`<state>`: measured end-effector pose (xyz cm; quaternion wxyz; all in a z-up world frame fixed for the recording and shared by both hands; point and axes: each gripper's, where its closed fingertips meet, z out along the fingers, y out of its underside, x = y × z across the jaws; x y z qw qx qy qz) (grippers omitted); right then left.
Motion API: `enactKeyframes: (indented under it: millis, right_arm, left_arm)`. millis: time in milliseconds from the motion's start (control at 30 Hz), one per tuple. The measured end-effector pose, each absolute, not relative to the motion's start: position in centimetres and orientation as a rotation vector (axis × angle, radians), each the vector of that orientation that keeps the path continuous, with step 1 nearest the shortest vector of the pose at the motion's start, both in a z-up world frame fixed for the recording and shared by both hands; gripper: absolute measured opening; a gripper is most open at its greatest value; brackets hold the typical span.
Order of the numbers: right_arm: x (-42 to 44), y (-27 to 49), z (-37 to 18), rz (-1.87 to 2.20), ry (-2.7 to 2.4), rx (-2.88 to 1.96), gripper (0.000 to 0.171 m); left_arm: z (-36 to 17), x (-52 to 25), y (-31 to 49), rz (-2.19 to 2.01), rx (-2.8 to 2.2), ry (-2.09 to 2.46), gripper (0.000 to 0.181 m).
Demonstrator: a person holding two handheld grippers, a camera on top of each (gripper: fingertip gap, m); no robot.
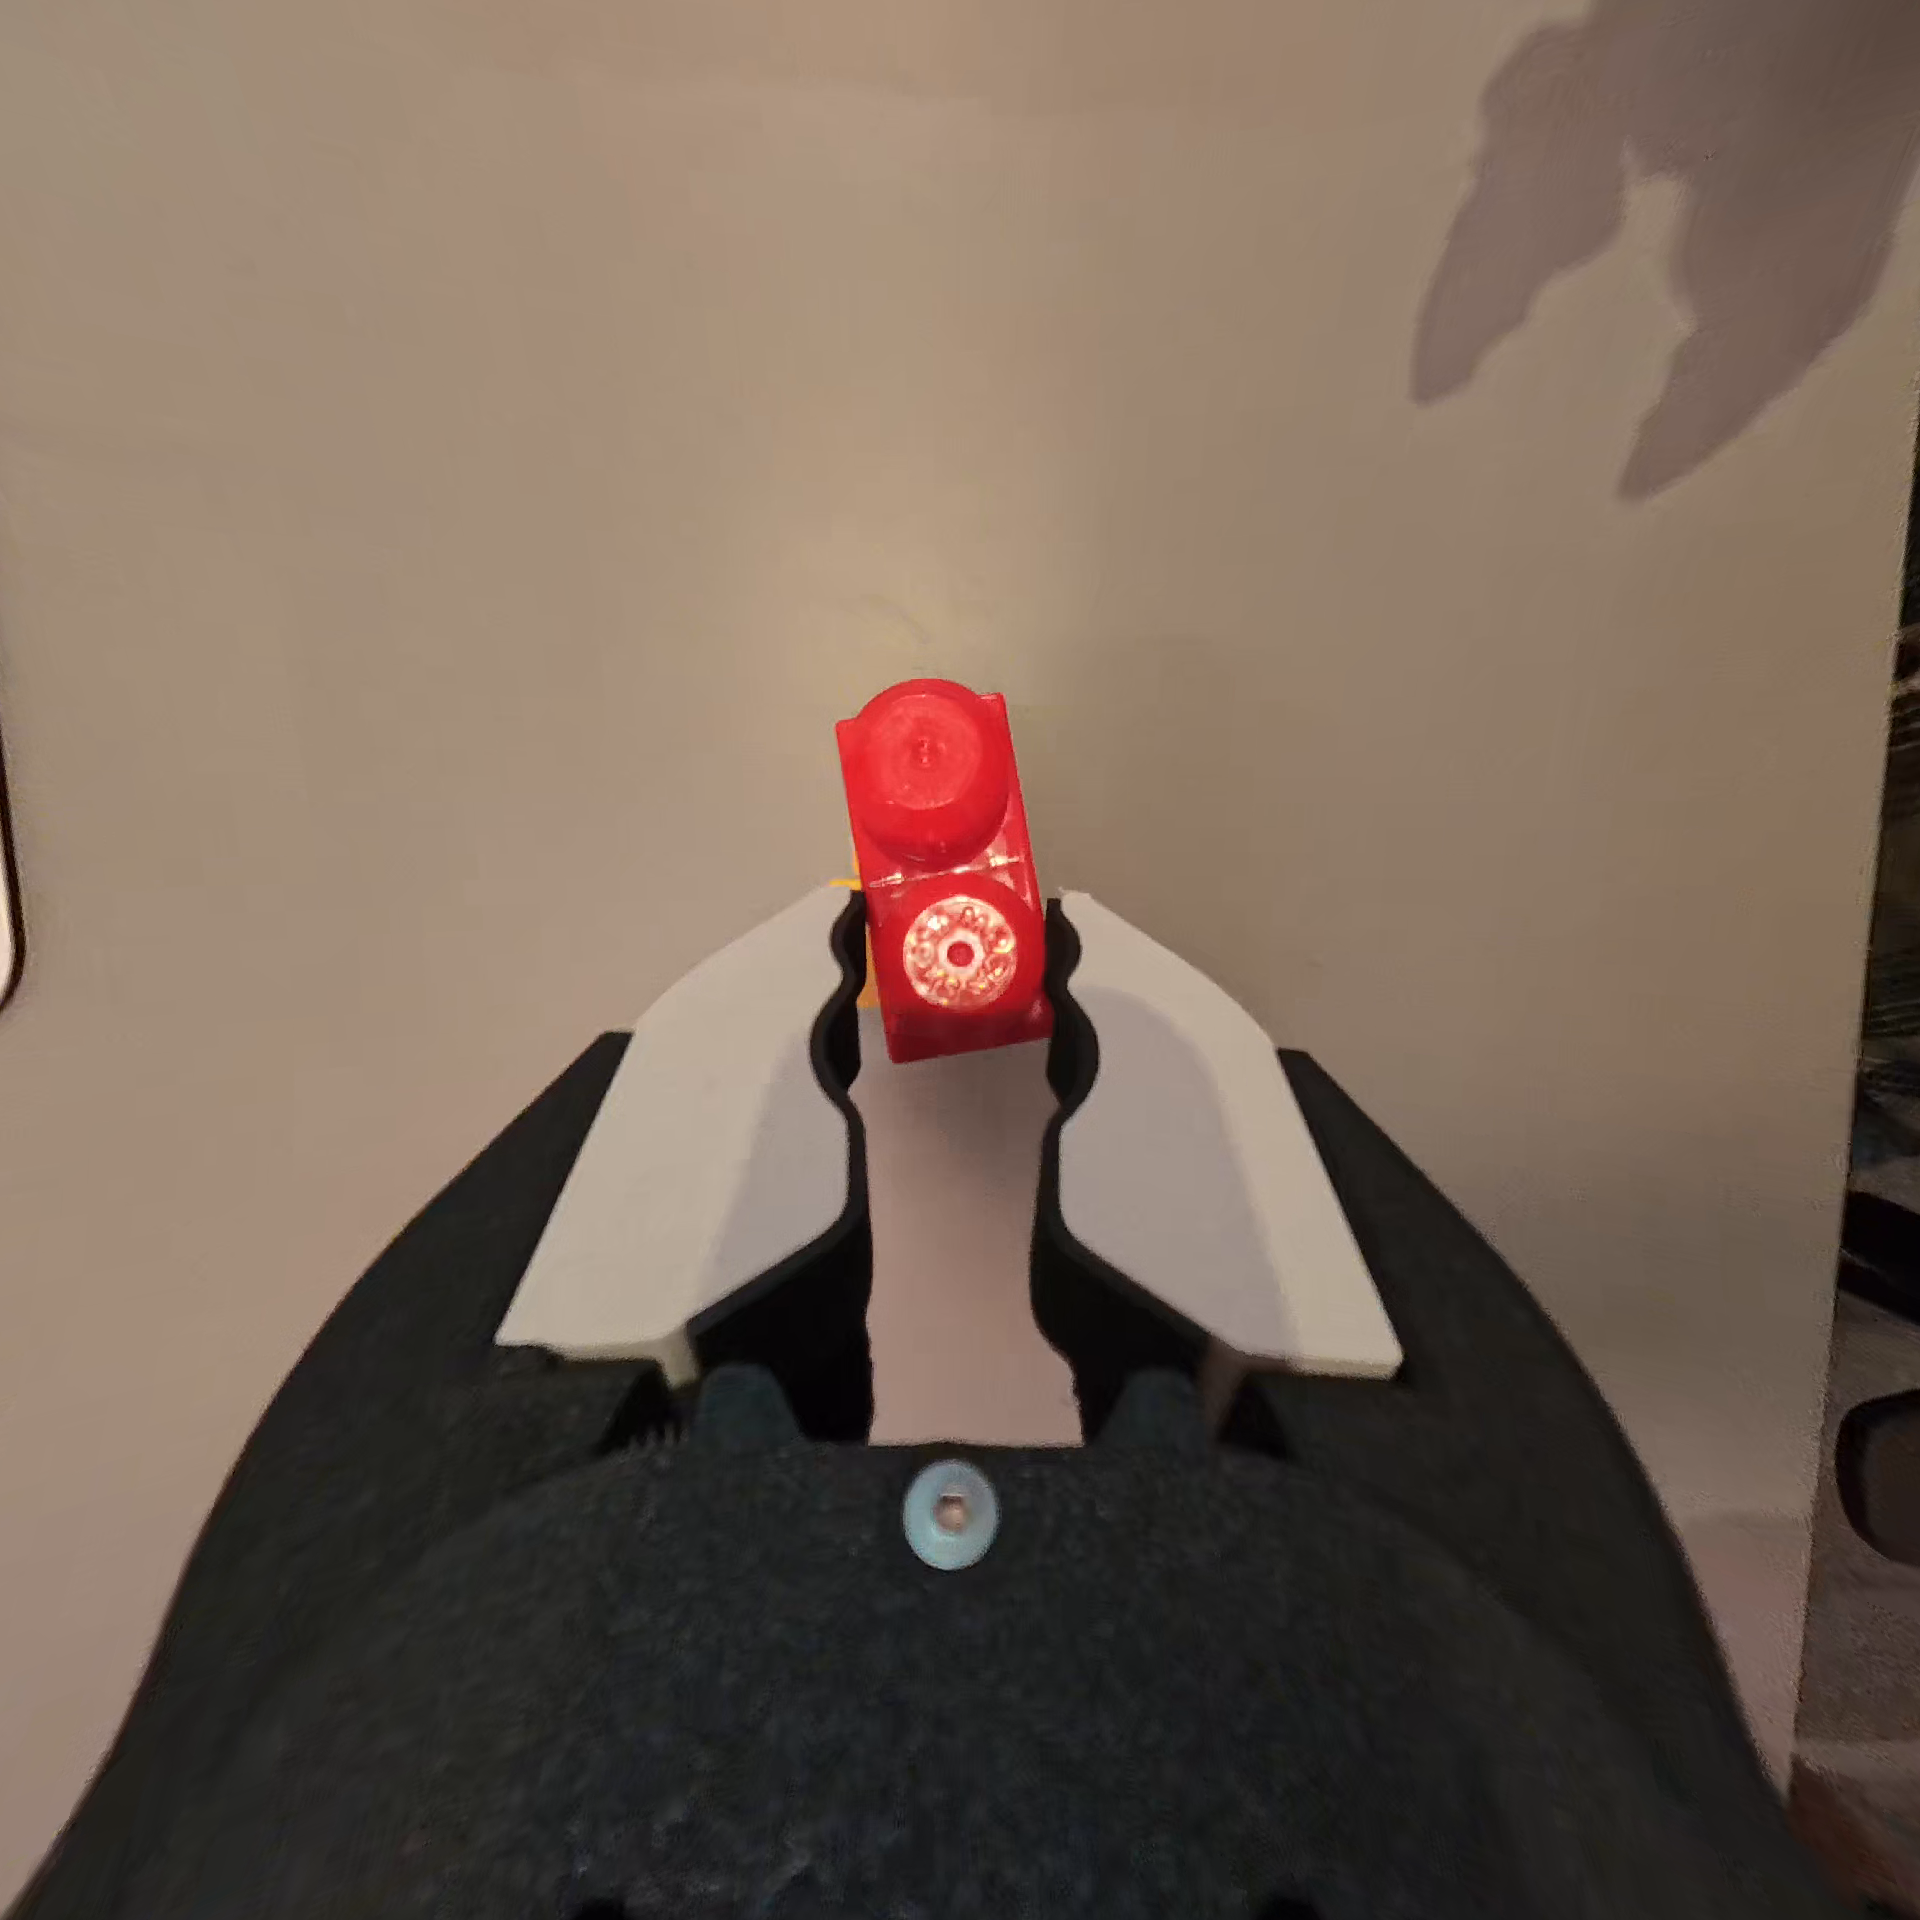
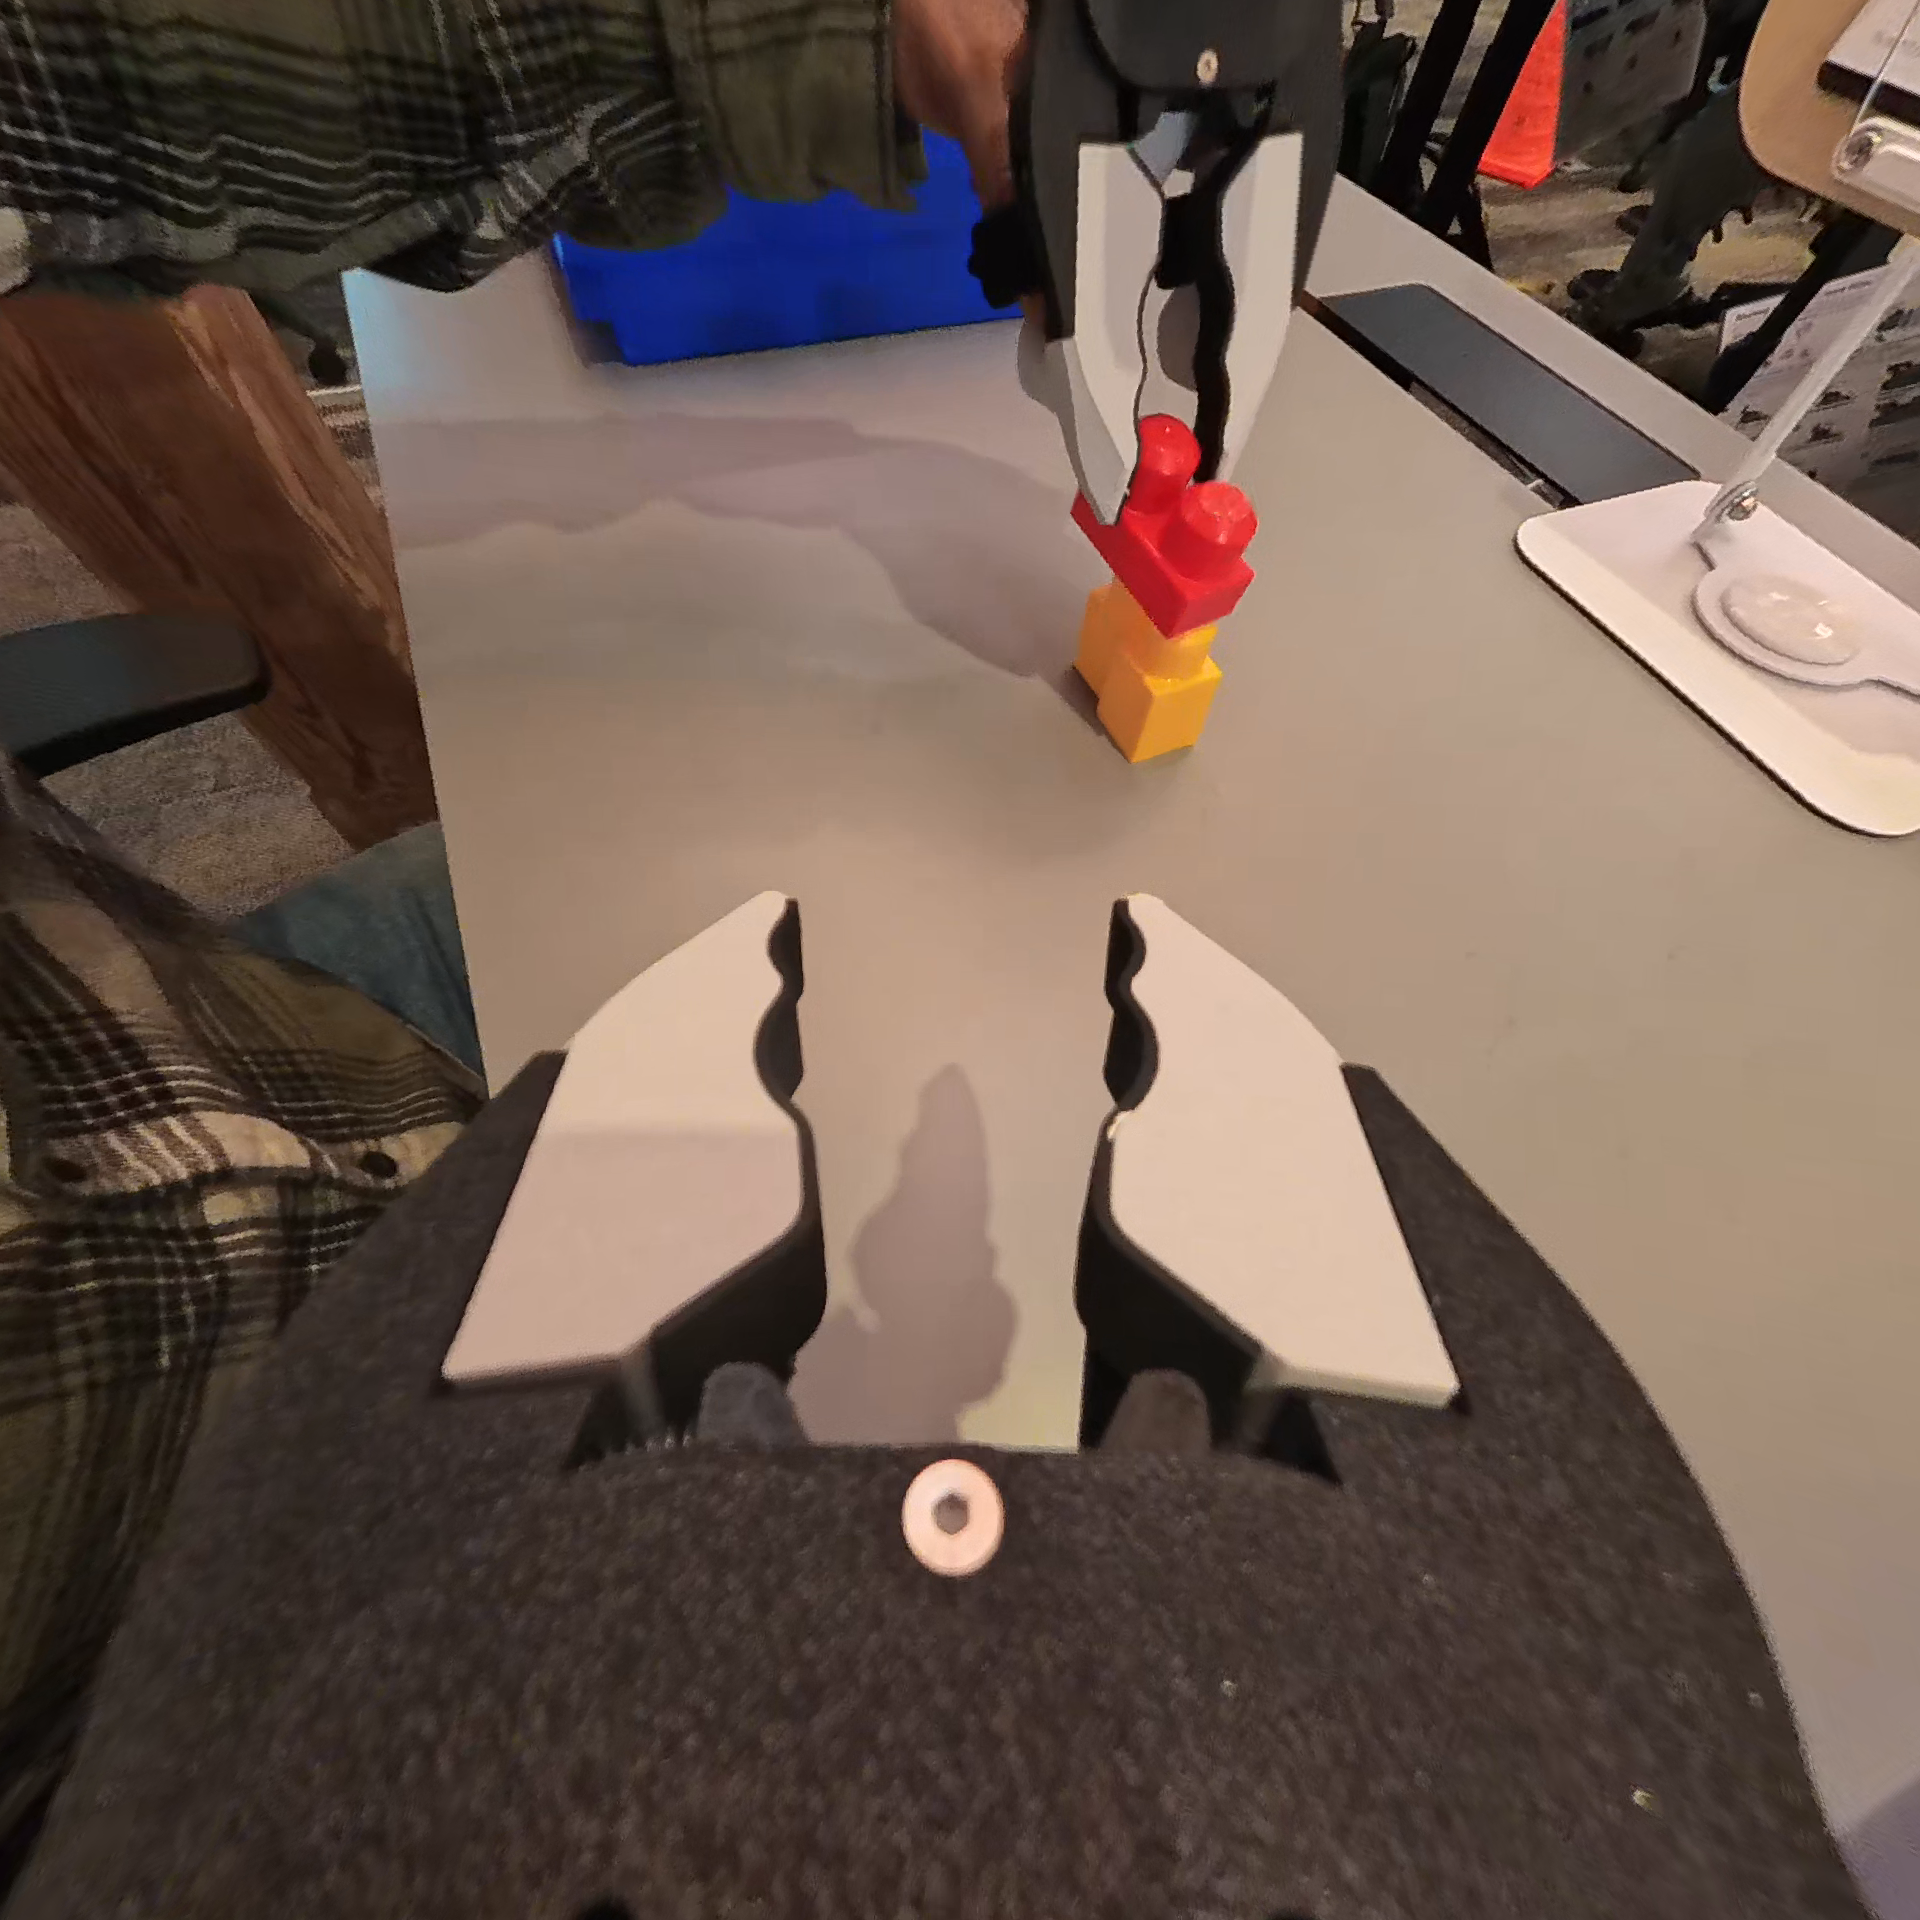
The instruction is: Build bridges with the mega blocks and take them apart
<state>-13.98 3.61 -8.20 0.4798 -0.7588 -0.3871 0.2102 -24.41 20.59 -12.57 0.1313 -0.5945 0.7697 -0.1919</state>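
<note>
1. Nearest to me, the right gripper (image 2: pixel 954 935) hangs low over the plain grey tabletop (image 2: pixel 675 790), its grey fingers spread wide with nothing between them.

2. Farther along the table stands the yellow plastic mega block (image 2: pixel 1148 681), upright on the surface, with the red two-stud plastic mega block (image 2: pixel 1174 540) sitting on top of it, tilted rather than square.

3. Over that pair the left gripper (image 2: pixel 1158 473) comes down from above, its fingers clenched on the far end of the red block; its own camera shows the same grip (image 1: pixel 951 966).

4. My reading: one block is either being pressed onto the other or pried off it; I cannot tell which. Either way the next move calls for the free gripper to steady the yellow block, or it may tip or lift along.

5. Beyond, a blue plastic bin (image 2: pixel 790 281) sits at the table's far edge beside a person's plaid sleeve (image 2: pixel 436 114); a white flat stand base (image 2: pixel 1621 613) lies to the right, an orange cone (image 2: pixel 1527 114) behind.
</note>
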Motion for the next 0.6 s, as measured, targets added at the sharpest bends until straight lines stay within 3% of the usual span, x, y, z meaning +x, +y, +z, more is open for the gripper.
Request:
enactKeyframes:
  millis: [600]
  right_arm:
    - [-14.4, 3.8, -8.9, 0.515, -0.964, -1.87, 0.055]
  left_arm:
    - [-14.2, -23.9, 21.1, -0.75, -1.68, 2.101, 0.031]
